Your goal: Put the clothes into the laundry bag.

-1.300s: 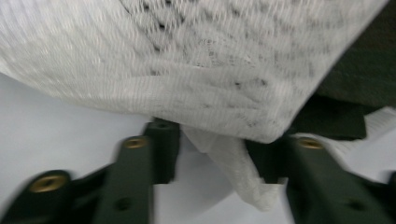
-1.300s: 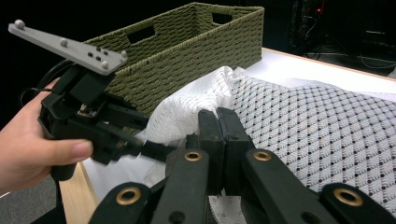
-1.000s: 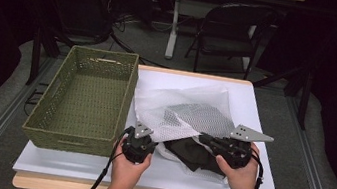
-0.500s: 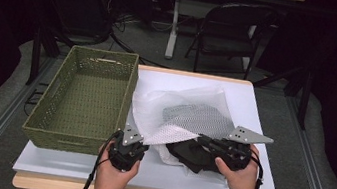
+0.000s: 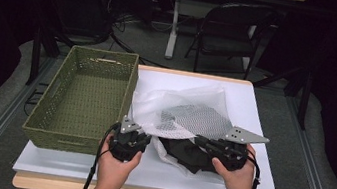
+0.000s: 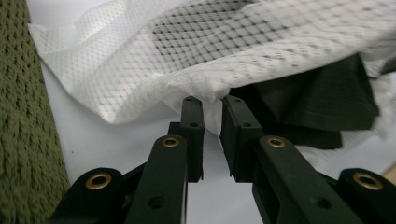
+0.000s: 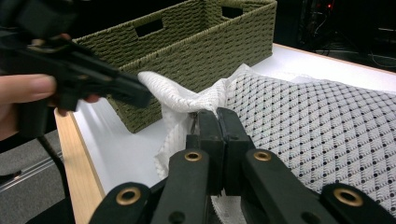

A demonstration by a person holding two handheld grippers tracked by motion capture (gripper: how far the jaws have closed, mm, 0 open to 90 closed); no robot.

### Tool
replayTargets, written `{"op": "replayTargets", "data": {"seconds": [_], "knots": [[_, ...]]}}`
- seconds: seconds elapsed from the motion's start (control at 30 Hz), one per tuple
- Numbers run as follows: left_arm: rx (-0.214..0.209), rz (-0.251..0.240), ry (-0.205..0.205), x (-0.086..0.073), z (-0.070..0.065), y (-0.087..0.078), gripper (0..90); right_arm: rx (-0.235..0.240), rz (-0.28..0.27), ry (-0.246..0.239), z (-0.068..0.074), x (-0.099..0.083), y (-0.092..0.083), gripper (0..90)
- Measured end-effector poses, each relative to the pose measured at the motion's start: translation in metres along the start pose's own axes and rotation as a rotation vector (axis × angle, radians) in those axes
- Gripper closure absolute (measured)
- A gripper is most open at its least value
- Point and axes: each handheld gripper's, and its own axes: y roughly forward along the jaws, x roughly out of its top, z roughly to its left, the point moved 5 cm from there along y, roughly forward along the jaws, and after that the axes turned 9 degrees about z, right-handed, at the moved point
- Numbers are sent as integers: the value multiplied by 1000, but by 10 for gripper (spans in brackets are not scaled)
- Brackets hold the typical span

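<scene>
Left gripper (image 5: 131, 137) backs off toward the basket (image 5: 86, 95), jaws just easing apart off the mesh bag (image 5: 188, 115), while the right gripper's (image 5: 200, 142) jaws pinch its edge beside the basket, dark garment (image 5: 188, 153) only partly inside.

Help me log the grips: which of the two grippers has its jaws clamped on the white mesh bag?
The right gripper: its jaws are shut on the edge of the mesh bag. The left gripper shows a gap between its jaws, which have just been opening.

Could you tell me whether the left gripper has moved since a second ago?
Yes: the left gripper has drawn back toward the table's near edge, alongside the green basket.
</scene>
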Motion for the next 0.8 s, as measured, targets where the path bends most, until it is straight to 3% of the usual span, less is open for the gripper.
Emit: {"op": "replayTargets", "data": {"seconds": [0.13, 0.33, 0.47, 0.53, 0.63, 0.67, 0.73, 0.8], "knots": [[-24, 17, 19, -9, -10, -5, 753, 0, -6, -5, 1, 2, -1, 896], [-49, 73, 40, -20, -23, 14, 689, -4, -12, -3, 3, 4, -3, 895], [10, 65, 31, -15, -19, 27, 561, -1, -11, -6, 3, 3, -2, 896], [34, 59, 12, -11, -14, 38, 537, 0, -10, -8, 3, 3, -2, 895], [32, 68, -20, -8, -12, 53, 540, 0, -10, -6, 3, 2, -2, 896], [49, 69, -23, -7, -11, 57, 551, 2, -11, -6, 3, 2, -2, 896], [60, 66, -19, -6, -9, 61, 609, 1, -11, -4, 3, 2, -2, 895], [75, 52, -19, -5, -7, 63, 733, 0, -12, -5, 2, 2, -2, 895]]}}
